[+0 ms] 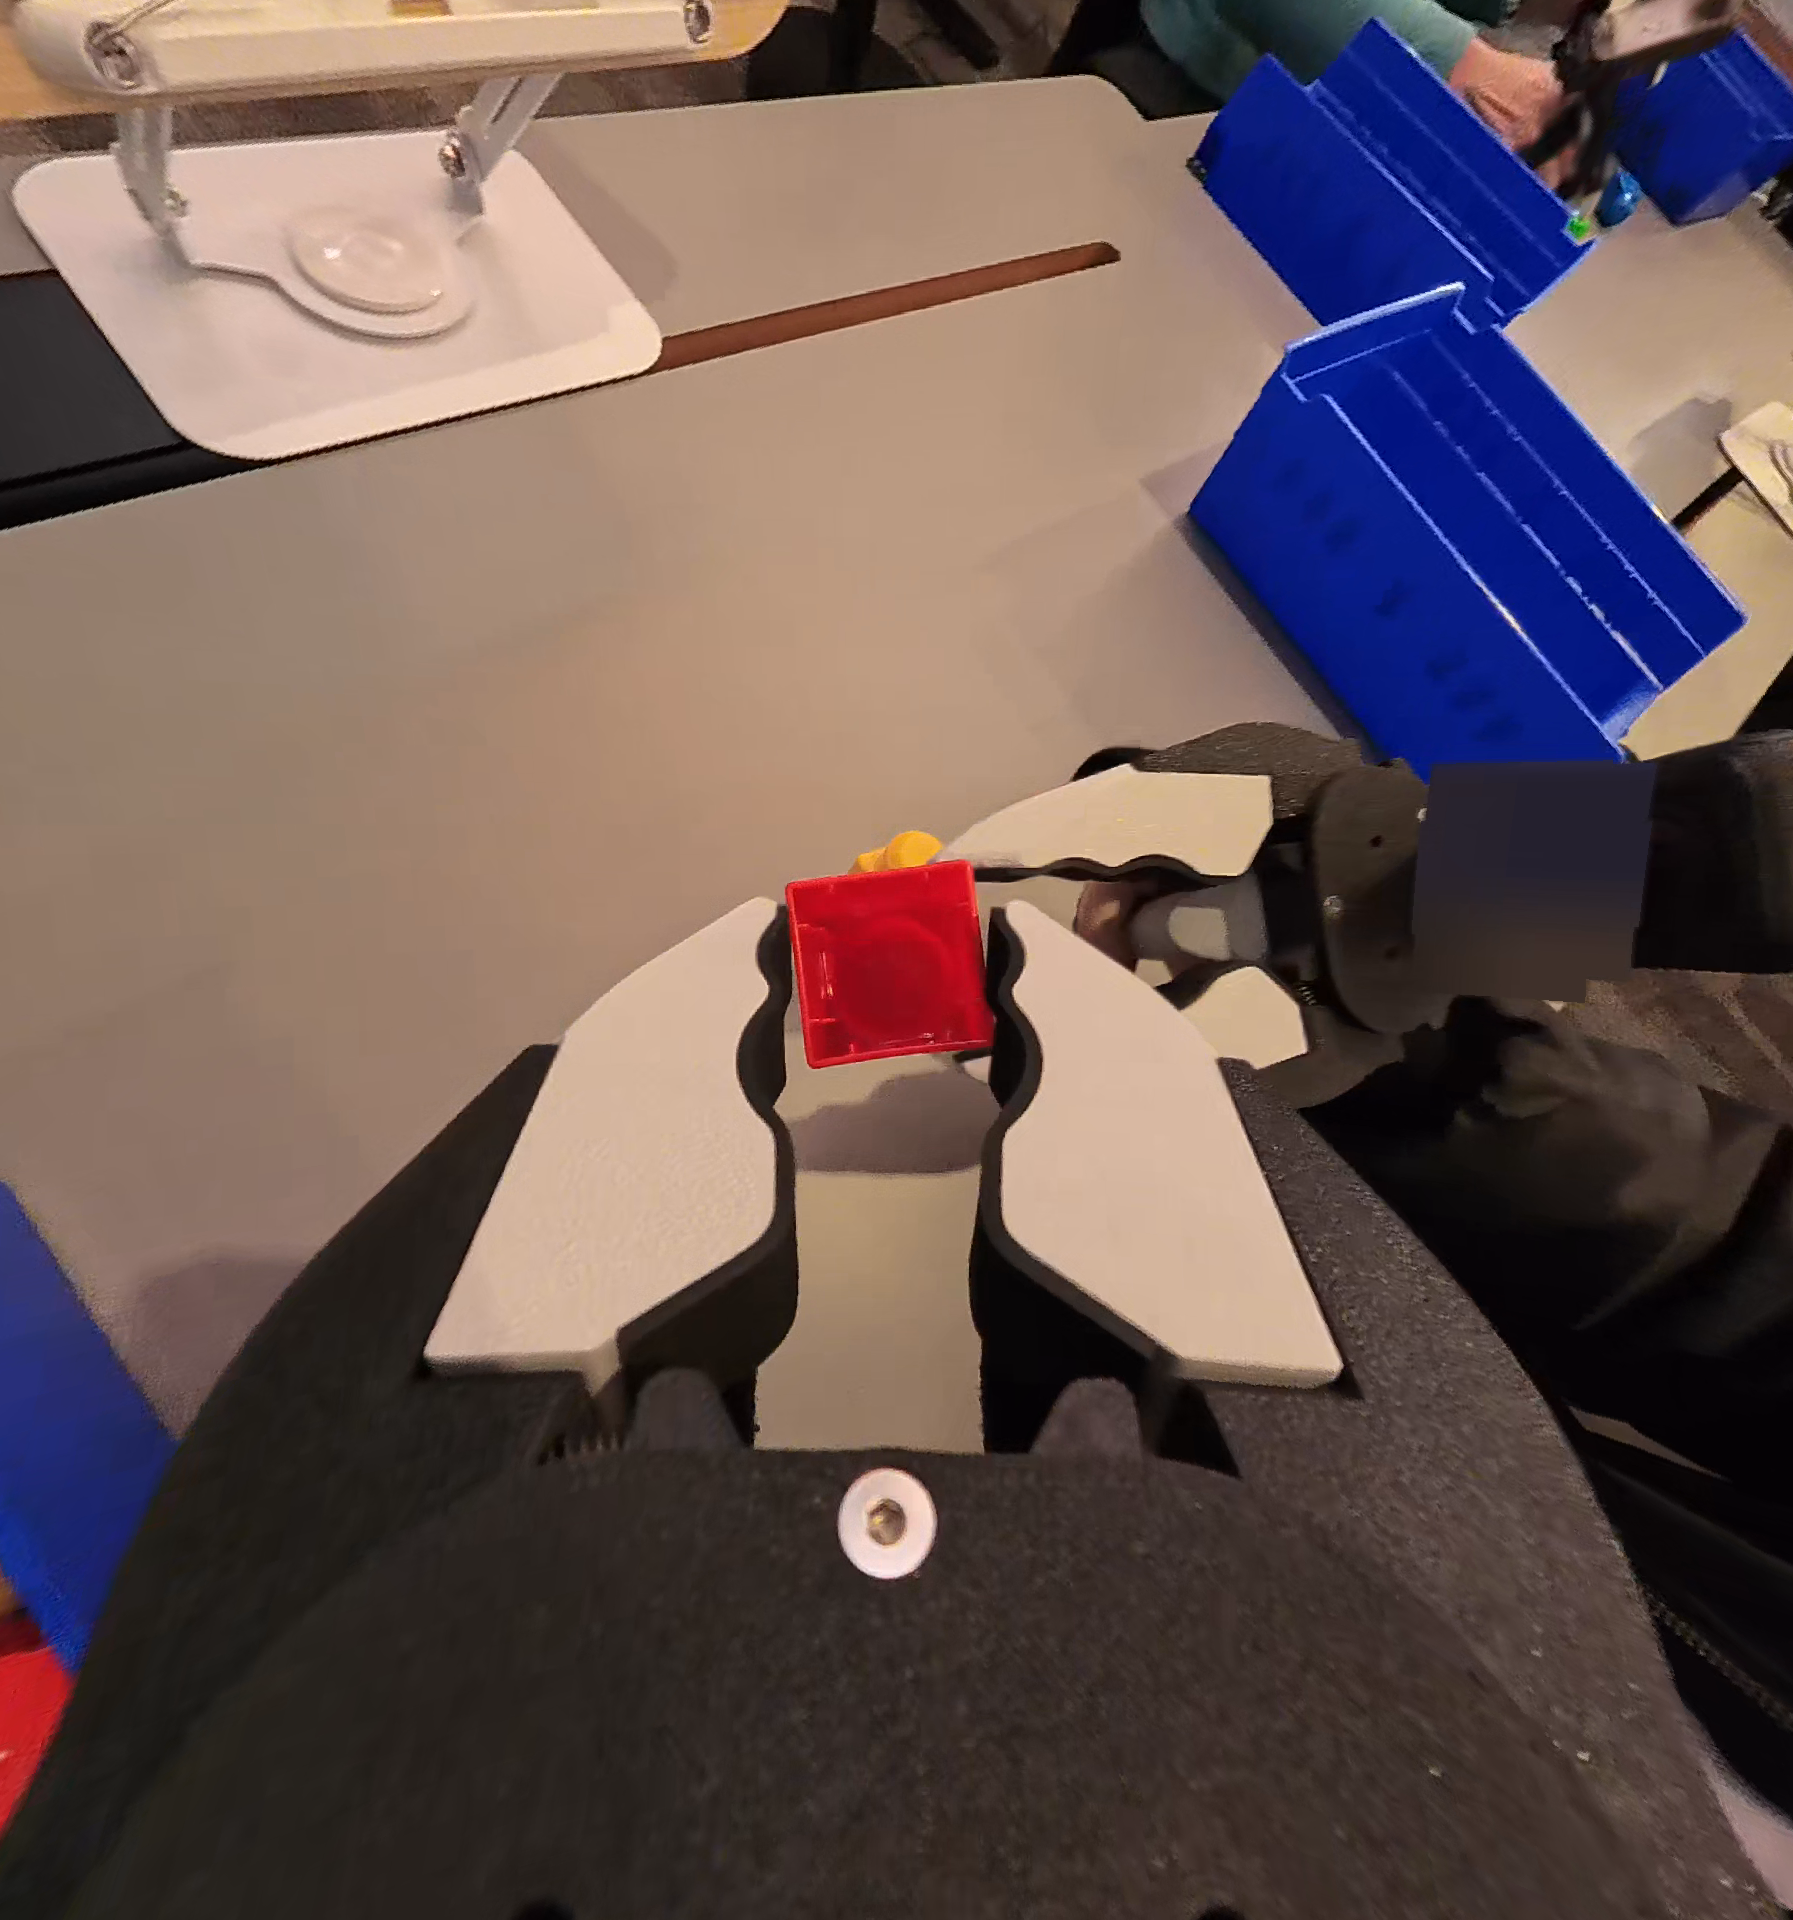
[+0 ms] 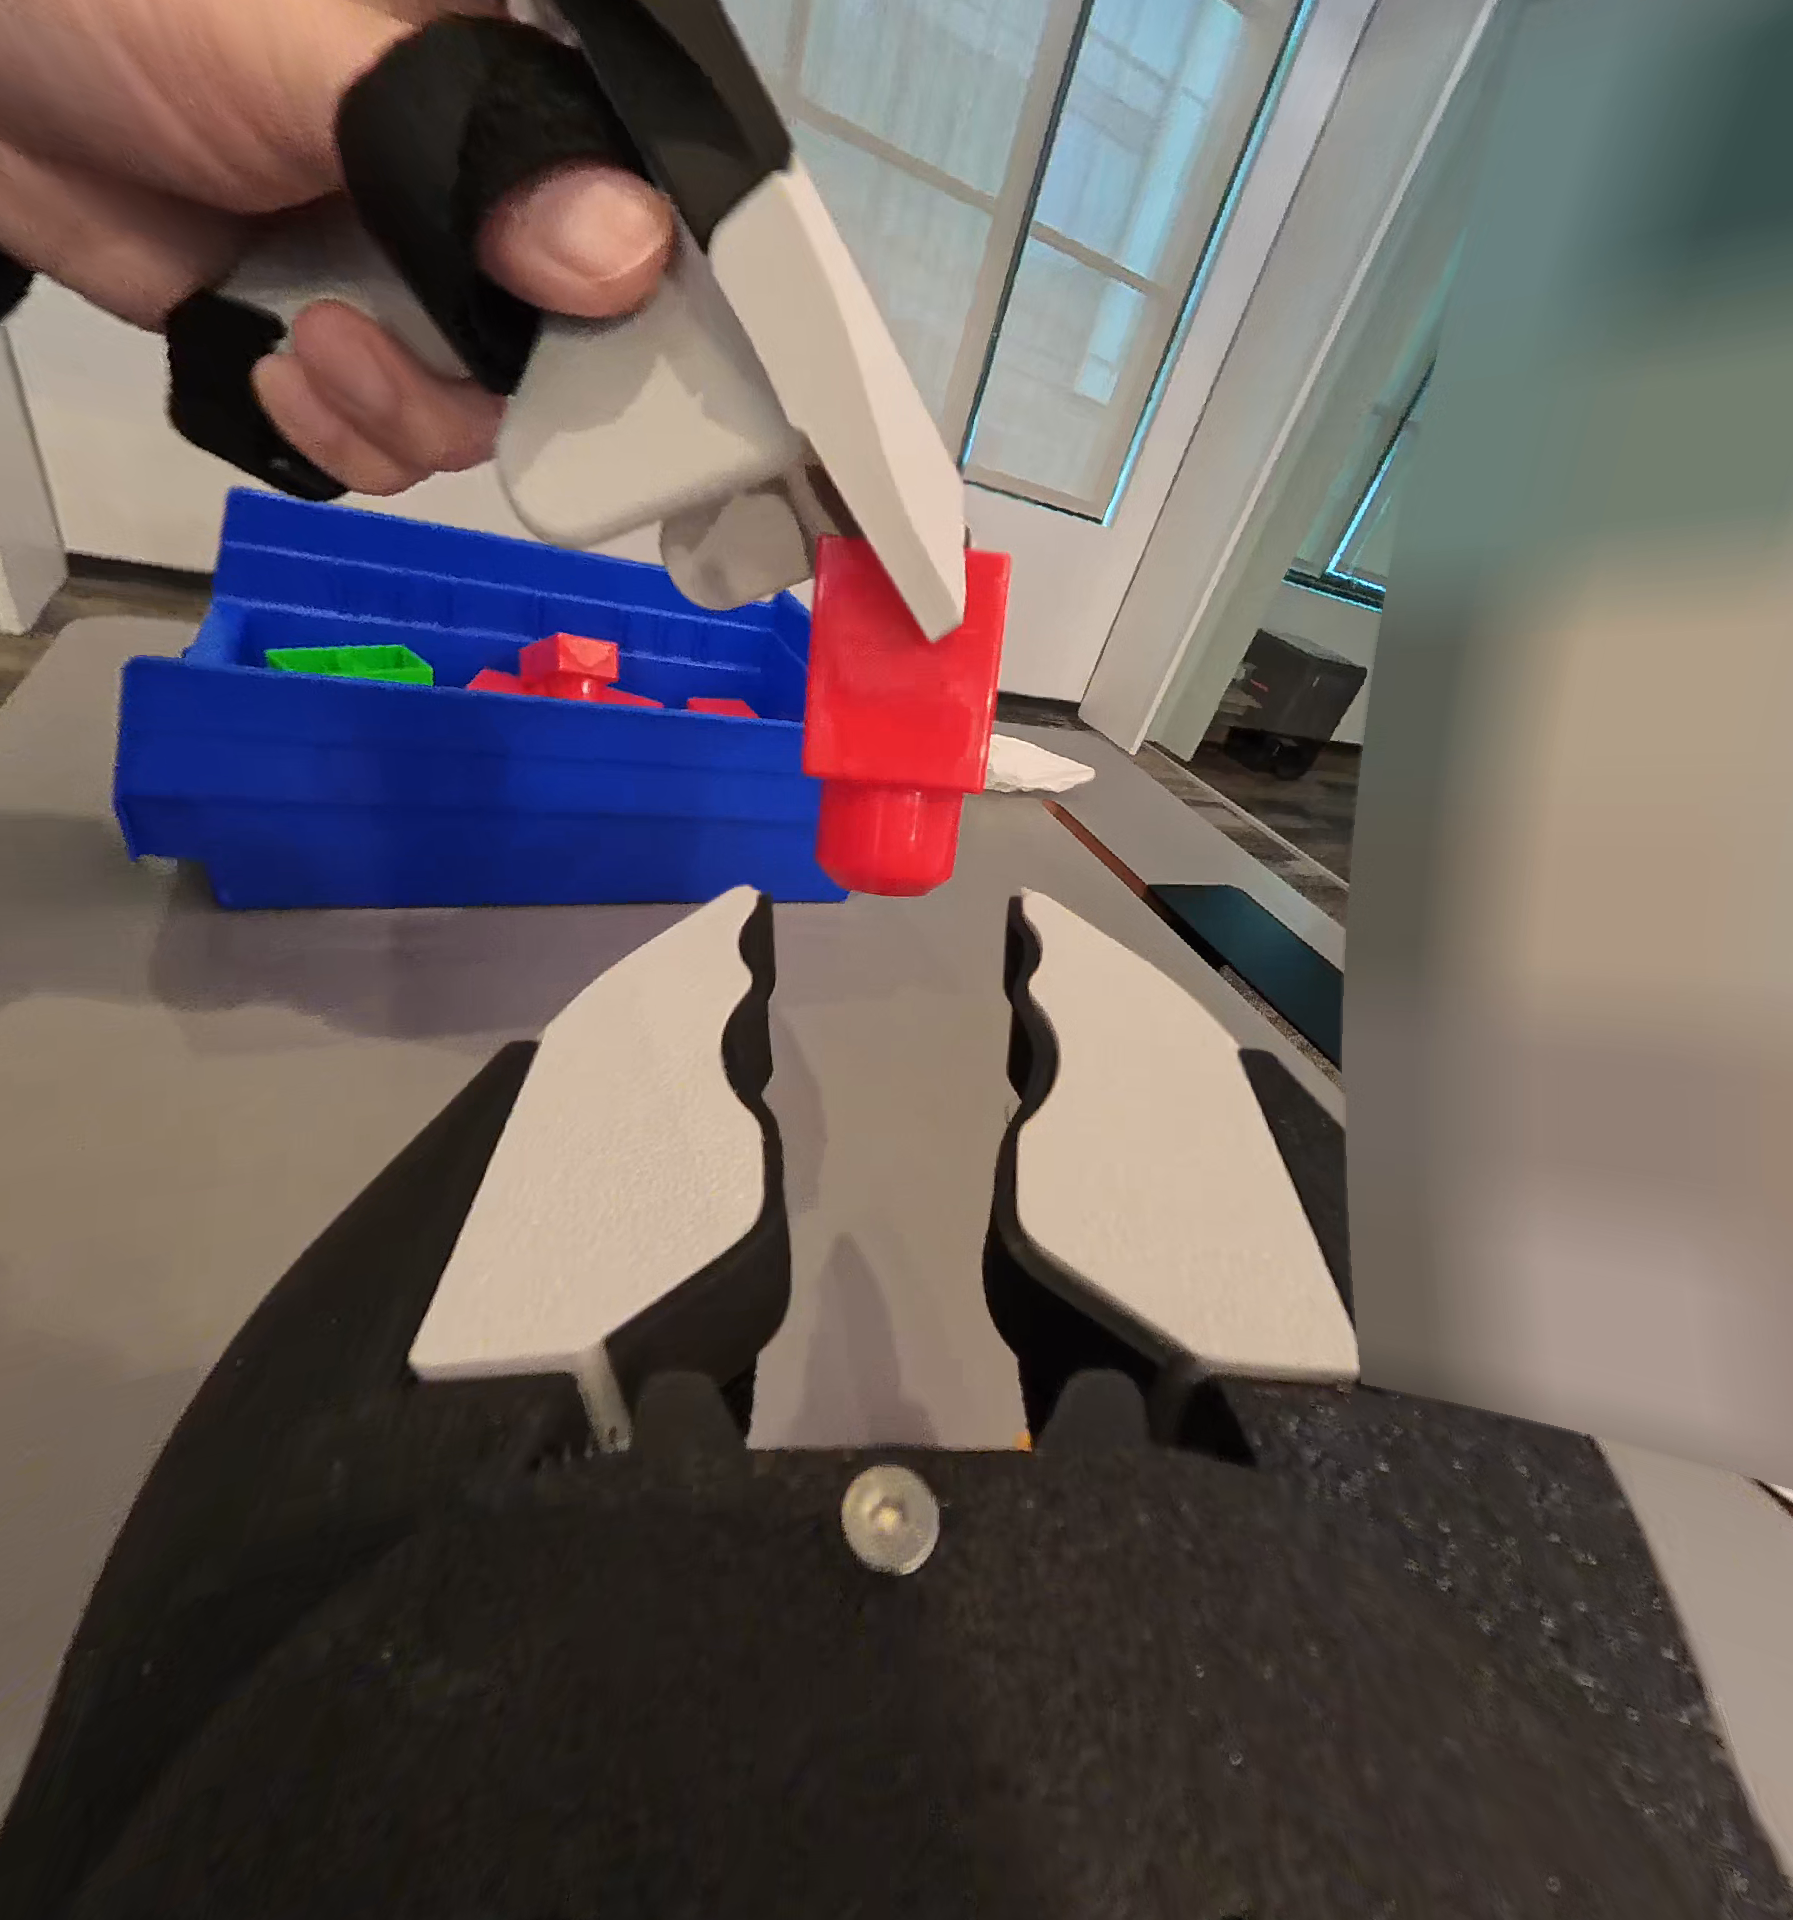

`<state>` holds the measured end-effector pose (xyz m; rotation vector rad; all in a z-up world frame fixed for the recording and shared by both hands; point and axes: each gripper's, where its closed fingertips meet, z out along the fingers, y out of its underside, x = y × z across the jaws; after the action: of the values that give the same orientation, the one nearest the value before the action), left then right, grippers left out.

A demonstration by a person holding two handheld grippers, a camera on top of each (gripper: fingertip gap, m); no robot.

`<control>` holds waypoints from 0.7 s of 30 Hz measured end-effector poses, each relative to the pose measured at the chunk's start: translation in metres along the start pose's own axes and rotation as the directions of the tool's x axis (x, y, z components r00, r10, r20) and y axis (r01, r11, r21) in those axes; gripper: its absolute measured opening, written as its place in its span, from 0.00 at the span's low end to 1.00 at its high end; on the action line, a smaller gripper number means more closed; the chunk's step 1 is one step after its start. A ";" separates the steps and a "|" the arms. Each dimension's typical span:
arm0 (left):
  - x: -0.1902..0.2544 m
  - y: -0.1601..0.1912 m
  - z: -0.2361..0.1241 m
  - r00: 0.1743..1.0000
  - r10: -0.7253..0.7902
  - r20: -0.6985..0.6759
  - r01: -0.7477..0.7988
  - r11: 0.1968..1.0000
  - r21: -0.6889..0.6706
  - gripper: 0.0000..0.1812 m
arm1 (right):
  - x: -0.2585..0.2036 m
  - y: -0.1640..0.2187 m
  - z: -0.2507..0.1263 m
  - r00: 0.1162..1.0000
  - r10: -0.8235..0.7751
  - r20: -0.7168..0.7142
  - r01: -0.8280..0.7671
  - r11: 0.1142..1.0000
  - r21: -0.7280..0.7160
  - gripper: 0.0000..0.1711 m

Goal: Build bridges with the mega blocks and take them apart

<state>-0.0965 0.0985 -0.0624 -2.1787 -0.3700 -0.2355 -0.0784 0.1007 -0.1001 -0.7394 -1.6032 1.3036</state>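
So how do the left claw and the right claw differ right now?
The left claw is shut on the red block; the right claw is open with nothing between its fingers. In the right wrist view, the left claw reaches down from above, while the right claw sits lower, its tips just under the block. Both have pale grey fingers with wavy black pads.

Grey table [image 1: 559, 644] w/ blue bins [image 1: 1443, 540], white stand base [image 1: 331, 312] on it

Both wrist views face each other closely, sharing the red block [image 1: 887, 961].
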 end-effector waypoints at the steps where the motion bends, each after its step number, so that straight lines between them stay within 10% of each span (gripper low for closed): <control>1: 0.003 -0.001 0.002 1.000 0.007 -0.004 -0.007 1.000 0.002 0.20 | 0.002 0.001 0.000 1.000 0.008 -0.011 -0.008 1.000 0.008 0.25; 21: 0.024 0.002 0.008 0.993 -0.014 -0.114 0.014 1.000 -0.001 0.21 | 0.000 0.001 -0.002 0.993 -0.117 -0.024 0.117 0.993 -0.019 0.17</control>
<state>-0.0729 0.1076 -0.0614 -2.1527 -0.3208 -0.3655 -0.0771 0.1021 -0.1014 -0.6598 -1.6153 1.1931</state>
